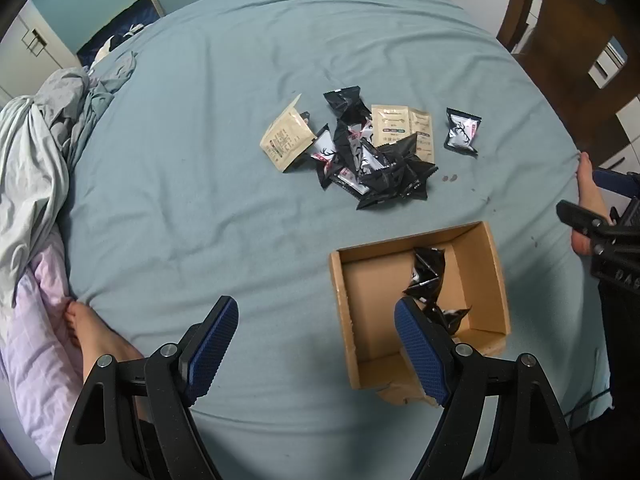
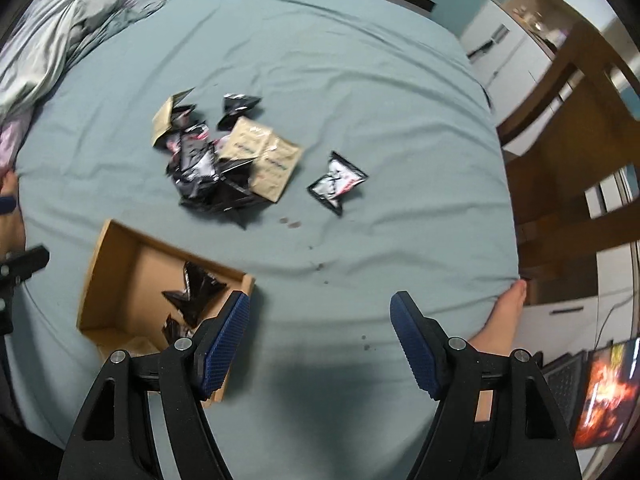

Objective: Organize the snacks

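Note:
A heap of black snack packets [image 1: 368, 164] [image 2: 204, 176] and tan sachets [image 1: 286, 140] [image 2: 260, 156] lies mid-bed. One black-and-white packet [image 1: 463, 133] [image 2: 337, 182] rests apart to the right of the heap. A cardboard box [image 1: 494, 280] [image 2: 108, 276] sits nearer me with black packets [image 1: 428, 272] [image 2: 196, 292] inside. My left gripper [image 1: 316, 340] hovers open and empty, its right finger over the box. My right gripper [image 2: 320, 334] is open and empty above bare sheet, just right of the box. Part of the right gripper's black body [image 1: 596, 232] shows in the left wrist view.
The blue-grey bedsheet [image 1: 200, 208] [image 2: 380, 100] covers the bed. Crumpled bedding [image 1: 44, 152] [image 2: 52, 40] is piled at the left. A person's bare feet [image 1: 96, 340] [image 2: 500, 320] rest at the bed edges. A wooden chair [image 1: 568, 52] [image 2: 568, 148] stands to the right.

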Demonstrator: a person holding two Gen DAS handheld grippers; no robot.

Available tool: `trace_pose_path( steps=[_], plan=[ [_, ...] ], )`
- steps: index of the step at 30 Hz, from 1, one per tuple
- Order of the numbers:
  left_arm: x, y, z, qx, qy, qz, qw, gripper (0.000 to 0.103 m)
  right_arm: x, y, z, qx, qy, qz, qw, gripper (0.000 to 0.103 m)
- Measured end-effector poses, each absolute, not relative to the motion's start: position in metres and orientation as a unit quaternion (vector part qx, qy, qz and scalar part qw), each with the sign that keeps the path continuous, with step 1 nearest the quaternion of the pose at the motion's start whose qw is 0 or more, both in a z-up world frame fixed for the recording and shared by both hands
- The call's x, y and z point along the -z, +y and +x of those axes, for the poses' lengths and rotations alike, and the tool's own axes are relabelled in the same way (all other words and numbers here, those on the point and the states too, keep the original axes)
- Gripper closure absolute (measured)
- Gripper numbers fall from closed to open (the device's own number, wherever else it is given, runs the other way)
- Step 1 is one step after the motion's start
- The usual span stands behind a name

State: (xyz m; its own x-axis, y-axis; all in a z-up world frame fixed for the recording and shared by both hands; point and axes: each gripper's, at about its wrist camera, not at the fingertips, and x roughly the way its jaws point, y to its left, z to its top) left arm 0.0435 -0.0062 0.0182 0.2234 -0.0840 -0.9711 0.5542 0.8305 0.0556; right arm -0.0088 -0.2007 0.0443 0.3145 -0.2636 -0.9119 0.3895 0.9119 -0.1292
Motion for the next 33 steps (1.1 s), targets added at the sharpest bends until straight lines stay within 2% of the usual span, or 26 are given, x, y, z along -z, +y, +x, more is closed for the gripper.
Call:
trace_pose_path(
  steps=[8,17,29,33],
  plan=[
    [-0.018,-0.006,0.043,0.21,0.586,0.202,0.756,0.022,-0.044,-0.216,-0.018,0.156,0.561,0.188,0.791,0.031],
    [-0.016,-0.01,0.042,0.21,0.582,0.209,0.757,0.022,-0.041,-0.236,-0.015,0.175,0.56,0.194,0.786,0.031],
    [-0.003,-0.007,0.063,0.22,0.601,0.176,0.748,0.022,0.028,-0.327,0.025,0.168,0.582,0.293,0.74,0.031],
    [0.004,0.003,0.077,0.226,0.623,0.125,0.739,0.022,0.057,-0.344,0.045,0.19,0.603,0.271,0.726,0.031]
  ],
)
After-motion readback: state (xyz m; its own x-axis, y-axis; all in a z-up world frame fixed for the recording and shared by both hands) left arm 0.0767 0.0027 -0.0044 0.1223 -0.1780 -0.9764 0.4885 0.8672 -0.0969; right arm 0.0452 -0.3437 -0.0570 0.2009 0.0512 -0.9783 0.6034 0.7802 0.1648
